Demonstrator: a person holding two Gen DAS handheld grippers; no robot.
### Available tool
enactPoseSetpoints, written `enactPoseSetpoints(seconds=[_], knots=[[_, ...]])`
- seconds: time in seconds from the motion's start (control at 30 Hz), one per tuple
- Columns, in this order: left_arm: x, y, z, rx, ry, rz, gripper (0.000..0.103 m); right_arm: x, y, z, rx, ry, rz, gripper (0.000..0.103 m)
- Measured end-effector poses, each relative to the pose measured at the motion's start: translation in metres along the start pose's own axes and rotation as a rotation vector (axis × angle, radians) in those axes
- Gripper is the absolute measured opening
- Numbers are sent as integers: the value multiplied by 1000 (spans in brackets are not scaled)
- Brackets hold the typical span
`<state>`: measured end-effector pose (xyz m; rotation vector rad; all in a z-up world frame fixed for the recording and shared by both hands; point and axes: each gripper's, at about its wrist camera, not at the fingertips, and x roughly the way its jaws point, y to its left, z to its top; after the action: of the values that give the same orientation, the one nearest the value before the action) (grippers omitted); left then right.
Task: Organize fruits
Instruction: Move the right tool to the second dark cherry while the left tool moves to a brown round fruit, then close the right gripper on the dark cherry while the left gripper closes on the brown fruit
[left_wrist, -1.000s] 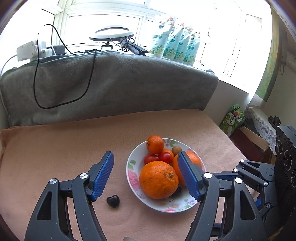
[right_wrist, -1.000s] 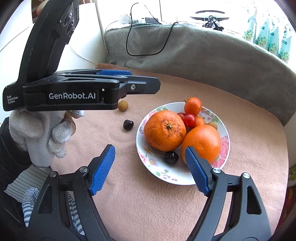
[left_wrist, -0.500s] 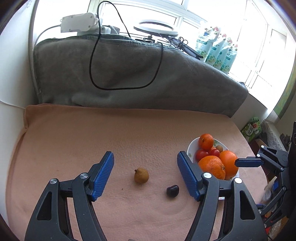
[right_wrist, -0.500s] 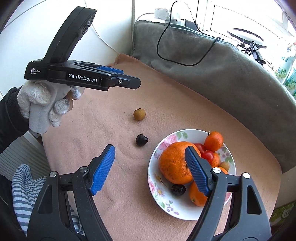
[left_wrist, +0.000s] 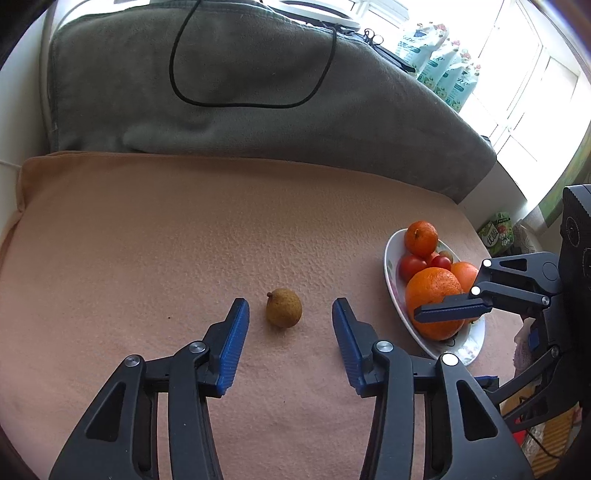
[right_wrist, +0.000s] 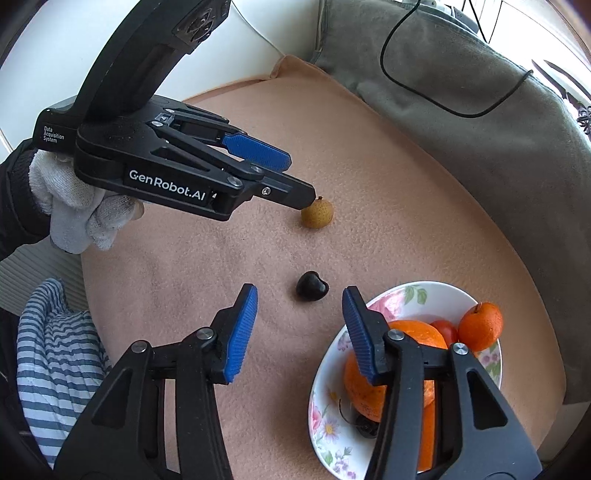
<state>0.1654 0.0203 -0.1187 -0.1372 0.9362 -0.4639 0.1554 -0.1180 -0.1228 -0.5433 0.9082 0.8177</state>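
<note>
Nubbly peach cloth (left_wrist: 147, 240), glossy glazed plate (right_wrist: 424, 299), rough-skinned brown fruit (left_wrist: 283, 307).

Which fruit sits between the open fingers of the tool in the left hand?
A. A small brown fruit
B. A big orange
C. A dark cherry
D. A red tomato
A: the left tool is open around the small brown fruit on the cloth, touching nothing.

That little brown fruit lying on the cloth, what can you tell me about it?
The brown fruit is small, roundish and tan, with a dull, rough-looking skin and a short stem nub on one side. It lies alone on the peach cloth, left of the plate, touching nothing else. The left gripper is open, one finger on each side of it, not gripping.
</note>
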Motion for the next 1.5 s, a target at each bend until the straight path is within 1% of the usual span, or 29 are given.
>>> enactPoseSetpoints(seconds=[0.1, 0.2, 0.4, 0.8, 0.9, 1.0, 1.13, 1.23, 1.37, 1.5], knots=[[6, 3, 0, -14, 17, -10, 44, 13, -1, 4, -24, 33, 0, 50], [11, 5, 0, -16, 29, -14, 44, 23, -3, 9, -35, 61, 16, 44], [20, 10, 1, -24, 55, -25, 44, 39, -4, 12, -51, 99, 21, 44], [32, 16, 5, -51, 71, -44, 43, 52, -5, 18, -55, 117, 22, 42], [34, 21, 5, -72, 79, -56, 40, 57, -7, 22, -56, 122, 23, 40], [37, 23, 4, -82, 85, -64, 40, 55, -7, 20, -59, 127, 27, 40], [38, 23, 4, -84, 88, -70, 40, 61, -3, 23, -75, 138, 20, 39], [39, 23, 4, -86, 88, -71, 38, 64, 0, 19, -76, 146, 18, 39], [41, 23, 4, -84, 91, -71, 37, 72, -3, 23, -67, 152, 17, 35], [42, 23, 5, -83, 89, -70, 34, 74, -3, 23, -67, 157, 19, 34]])
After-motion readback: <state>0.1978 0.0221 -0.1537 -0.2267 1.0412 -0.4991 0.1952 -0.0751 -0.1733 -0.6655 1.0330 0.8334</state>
